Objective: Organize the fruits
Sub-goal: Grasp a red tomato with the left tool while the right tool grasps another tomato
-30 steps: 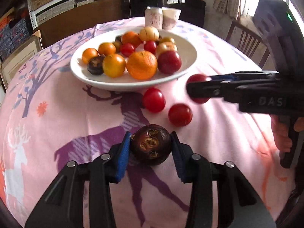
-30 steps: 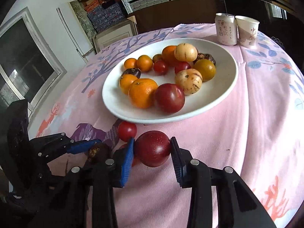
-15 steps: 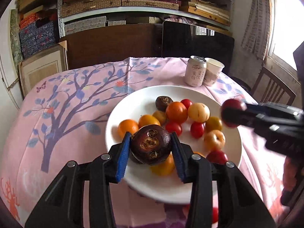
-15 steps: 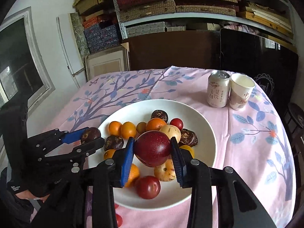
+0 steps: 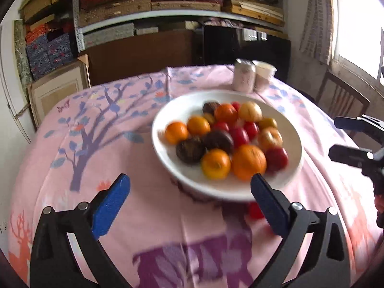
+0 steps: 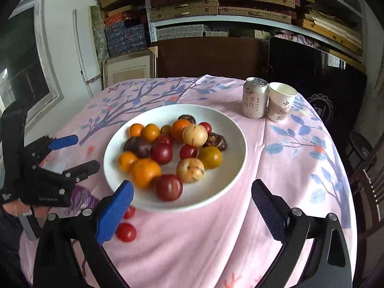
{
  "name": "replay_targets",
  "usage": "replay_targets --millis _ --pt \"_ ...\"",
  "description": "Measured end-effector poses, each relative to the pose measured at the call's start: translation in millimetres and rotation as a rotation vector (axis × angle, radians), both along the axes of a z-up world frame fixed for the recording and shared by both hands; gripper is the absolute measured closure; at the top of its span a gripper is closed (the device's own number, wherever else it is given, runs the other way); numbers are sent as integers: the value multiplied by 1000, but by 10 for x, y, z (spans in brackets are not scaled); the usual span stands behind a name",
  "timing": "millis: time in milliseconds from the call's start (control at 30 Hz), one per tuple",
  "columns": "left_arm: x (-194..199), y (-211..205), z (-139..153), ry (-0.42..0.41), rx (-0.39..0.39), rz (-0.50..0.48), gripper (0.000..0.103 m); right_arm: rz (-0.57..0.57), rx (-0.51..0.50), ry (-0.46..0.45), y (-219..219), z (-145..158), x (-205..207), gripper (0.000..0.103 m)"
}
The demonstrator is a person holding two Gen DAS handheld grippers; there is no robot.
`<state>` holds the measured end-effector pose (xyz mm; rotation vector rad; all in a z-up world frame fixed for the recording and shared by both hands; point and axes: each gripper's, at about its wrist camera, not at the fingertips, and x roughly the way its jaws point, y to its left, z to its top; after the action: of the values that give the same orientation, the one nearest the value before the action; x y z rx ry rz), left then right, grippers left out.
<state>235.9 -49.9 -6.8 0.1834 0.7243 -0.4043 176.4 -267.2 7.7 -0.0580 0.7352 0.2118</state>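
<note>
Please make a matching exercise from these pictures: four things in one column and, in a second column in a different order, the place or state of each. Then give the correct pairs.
Things:
1. drink can
2. small red fruit
3. large orange
4. left gripper

Places or states:
A. on the pink tablecloth, outside the white plate
B. open, holding nothing
C. standing upright beside the paper cup
D. on the plate, near its front rim

Pairs: 1-C, 2-A, 3-D, 4-B
</note>
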Motion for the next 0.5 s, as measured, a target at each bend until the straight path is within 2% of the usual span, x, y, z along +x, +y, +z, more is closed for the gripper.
replay_targets --millis 100,233,400,500 --pt "-170 -31 -131 28 33 -38 4 73 -52 63 289 -243 -191 4" --pt "-221 -111 -187 49 29 -67 4 133 -87 121 628 -520 -96 4" --pt "-144 -339 -325 67 32 -96 5 136 -125 170 717 -717 152 4" --pt "-38 -427 -395 106 25 -104 5 125 -73 186 658 -782 162 4"
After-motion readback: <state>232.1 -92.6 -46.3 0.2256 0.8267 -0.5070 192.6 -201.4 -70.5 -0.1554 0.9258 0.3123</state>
